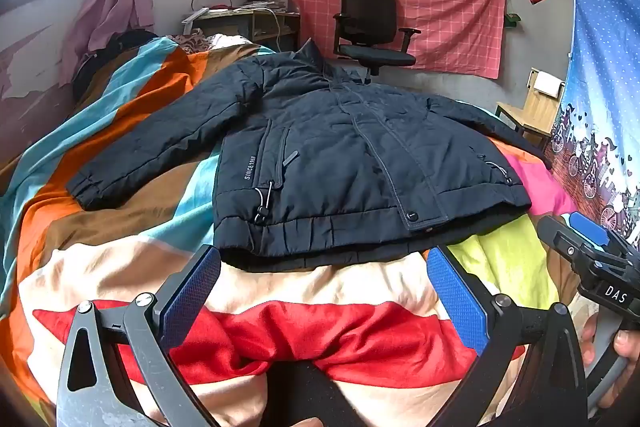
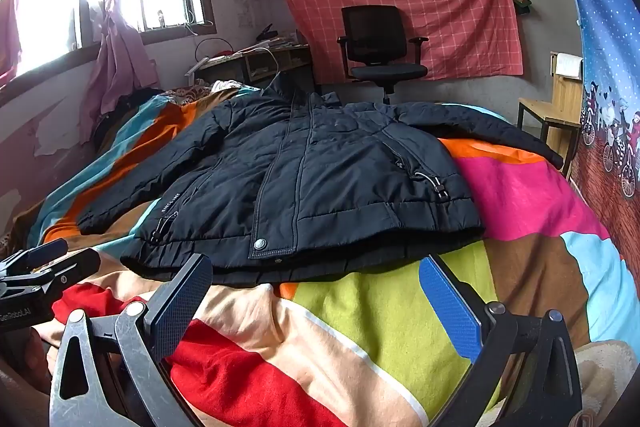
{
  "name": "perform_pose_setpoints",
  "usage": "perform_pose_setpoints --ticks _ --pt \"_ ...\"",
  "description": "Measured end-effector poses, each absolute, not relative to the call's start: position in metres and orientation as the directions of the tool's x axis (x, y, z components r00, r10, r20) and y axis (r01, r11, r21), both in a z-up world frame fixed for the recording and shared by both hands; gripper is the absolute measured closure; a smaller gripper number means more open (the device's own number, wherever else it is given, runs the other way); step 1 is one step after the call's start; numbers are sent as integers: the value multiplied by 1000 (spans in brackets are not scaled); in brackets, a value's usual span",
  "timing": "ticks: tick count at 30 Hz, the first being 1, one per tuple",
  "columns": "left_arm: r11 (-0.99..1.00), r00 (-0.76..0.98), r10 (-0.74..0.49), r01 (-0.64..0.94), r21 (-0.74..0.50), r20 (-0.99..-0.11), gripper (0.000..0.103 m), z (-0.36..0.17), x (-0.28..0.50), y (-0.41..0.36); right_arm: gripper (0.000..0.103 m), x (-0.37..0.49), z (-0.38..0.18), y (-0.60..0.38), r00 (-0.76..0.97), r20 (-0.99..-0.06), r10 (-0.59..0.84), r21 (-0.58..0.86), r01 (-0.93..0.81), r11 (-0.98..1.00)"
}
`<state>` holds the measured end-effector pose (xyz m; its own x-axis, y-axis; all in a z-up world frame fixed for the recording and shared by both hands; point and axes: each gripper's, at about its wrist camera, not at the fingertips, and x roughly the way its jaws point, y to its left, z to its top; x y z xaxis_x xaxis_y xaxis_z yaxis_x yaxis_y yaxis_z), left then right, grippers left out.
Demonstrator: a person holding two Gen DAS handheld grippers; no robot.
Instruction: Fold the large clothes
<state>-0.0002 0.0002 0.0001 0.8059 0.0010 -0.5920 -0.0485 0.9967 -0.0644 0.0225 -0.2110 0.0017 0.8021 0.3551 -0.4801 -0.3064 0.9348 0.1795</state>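
A dark navy padded jacket lies spread flat, front side up, on a bed covered by a bright patchwork blanket of red, cream, orange, teal, brown, pink and yellow-green blocks. Its collar points toward the far wall and its hem toward the cameras. One sleeve stretches out across the orange and teal stripes toward the window side; the other sleeve runs out toward the opposite edge of the bed. The front is closed, with a snap button at the hem and drawcords hanging near both pockets.

The left gripper hovers just short of the hem, over the red and cream blocks, its blue-padded fingers spread wide with nothing between them. The right gripper hangs close to the hem as well — over the yellow-green and cream patches — and its fingers are also parted and empty. Neither touches the jacket. In the left view, a hand grips the handle of the right gripper at the frame's edge.

Beyond the bed stand a black office chair, a cluttered desk under the window, a pink checked cloth on the wall and a wooden chair.
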Motion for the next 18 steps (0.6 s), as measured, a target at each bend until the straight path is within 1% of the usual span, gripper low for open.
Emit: perform_pose_setpoints --ticks 18 --pt "997 800 -10 -42 -72 -600 2 -2 0 2 0 23 2 -211 803 -480 355 180 -306 935"
